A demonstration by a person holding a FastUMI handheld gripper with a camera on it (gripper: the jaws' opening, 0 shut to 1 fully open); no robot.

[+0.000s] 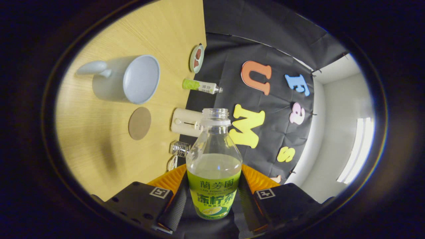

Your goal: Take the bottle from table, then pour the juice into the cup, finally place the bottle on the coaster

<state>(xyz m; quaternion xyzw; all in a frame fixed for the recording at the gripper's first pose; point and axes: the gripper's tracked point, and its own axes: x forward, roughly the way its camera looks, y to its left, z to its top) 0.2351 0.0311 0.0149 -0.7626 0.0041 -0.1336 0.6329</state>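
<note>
1. Jaws pinch the clear plastic bottle with green label (214,172), uncapped, at lower centre of the frame.
2. Pouring step underway, judging by the tilt.
3. Next: bring its mouth over the white mug (127,79), upper left; the round brown coaster (139,123) lies on the wooden surface (89,142) between.

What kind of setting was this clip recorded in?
Most likely a staged recording booth, not a real kitchen: a wooden table backed by a black cloth wall, laid with a cup and coaster. The gripper holds the open bottle.
</note>
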